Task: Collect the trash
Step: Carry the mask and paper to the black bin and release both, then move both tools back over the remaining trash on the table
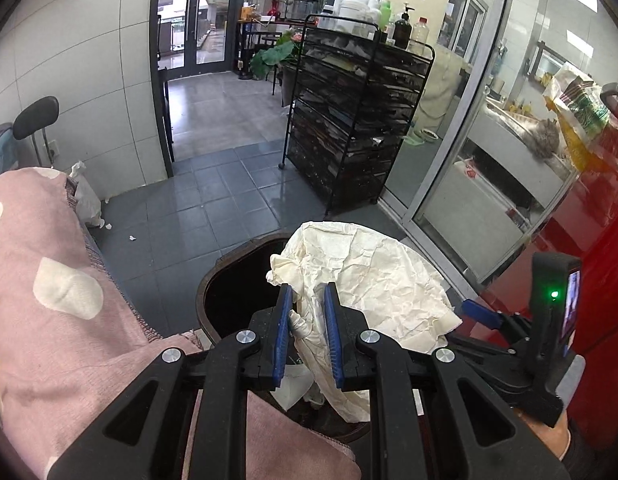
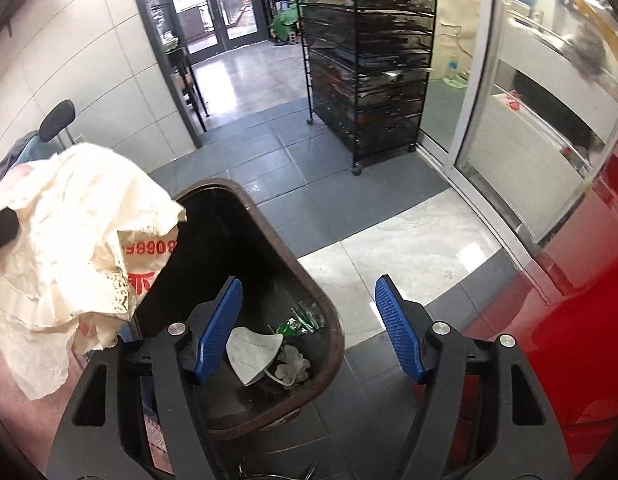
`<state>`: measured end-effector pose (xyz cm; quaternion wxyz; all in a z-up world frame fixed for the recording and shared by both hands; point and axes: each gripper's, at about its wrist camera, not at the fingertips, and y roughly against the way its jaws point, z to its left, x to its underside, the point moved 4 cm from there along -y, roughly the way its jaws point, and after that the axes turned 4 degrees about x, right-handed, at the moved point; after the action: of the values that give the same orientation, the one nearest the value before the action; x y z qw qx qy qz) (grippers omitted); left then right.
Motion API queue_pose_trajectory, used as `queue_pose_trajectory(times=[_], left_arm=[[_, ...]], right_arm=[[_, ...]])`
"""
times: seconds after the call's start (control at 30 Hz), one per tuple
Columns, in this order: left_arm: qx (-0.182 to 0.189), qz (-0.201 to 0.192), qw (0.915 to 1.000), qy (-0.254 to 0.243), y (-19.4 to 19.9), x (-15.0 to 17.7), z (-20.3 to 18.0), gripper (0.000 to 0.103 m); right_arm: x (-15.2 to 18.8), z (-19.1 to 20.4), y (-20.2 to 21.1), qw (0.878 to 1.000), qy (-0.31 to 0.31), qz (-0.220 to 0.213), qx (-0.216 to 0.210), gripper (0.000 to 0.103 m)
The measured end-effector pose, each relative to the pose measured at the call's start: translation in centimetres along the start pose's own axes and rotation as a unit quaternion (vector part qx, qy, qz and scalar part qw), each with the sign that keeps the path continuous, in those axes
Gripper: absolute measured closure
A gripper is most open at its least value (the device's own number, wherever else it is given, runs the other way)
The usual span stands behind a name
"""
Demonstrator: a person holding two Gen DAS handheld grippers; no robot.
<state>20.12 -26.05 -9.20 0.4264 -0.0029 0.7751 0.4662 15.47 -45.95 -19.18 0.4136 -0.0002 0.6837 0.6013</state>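
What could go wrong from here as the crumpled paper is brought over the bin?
1. The crumpled paper spreads wide beyond the left gripper, whose jaws pinch only one fold; on release it could catch on the brown bin's rim or land on the pink blanket beside it.
2. The right gripper, jaws empty and opening, hangs over the bin's near end and could snag the falling sheet.
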Motion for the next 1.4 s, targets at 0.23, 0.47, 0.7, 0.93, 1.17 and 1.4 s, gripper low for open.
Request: queue_pose_trajectory(times=[0.23, 0.47, 0.7, 0.93, 1.17, 1.4], left_arm=[[-0.002, -0.004, 0.9999, -0.009, -0.6, 0.2, -0.9, 0.027], [-0.010, -0.026, 0.9995, -0.011, 0.9, 0.3, -0.9, 0.016], [-0.020, -0.050, 0.9985, 0.006, 3.8, 1.1, 0.0, 0.012], [-0.040, -0.082, 0.9956, 0.022, 7.6, 2.4, 1.5, 0.007], [-0.072, -0.111, 0.9905, 0.036, 11.3, 3.7, 3.3, 0.006], [-0.107, -0.128, 0.9843, 0.058, 13.9, 5.6, 5.4, 0.006]], right_arm=[[0.0, -0.9, 0.2, 1.000, -0.017, 0.000, 0.003, 0.033], [-0.3, -1.1, 0.7, 1.000, -0.019, -0.009, 0.004, 0.025], [-0.6, 0.9, 1.8, 1.000, 0.001, -0.019, -0.018, 0.024], [-0.9, 3.7, 3.2, 0.998, 0.028, -0.029, -0.051, 0.023], [-0.7, 7.8, 5.2, 0.994, 0.065, -0.041, -0.084, 0.022], [-0.2, 12.0, 7.8, 0.984, 0.106, -0.055, -0.129, 0.022]])
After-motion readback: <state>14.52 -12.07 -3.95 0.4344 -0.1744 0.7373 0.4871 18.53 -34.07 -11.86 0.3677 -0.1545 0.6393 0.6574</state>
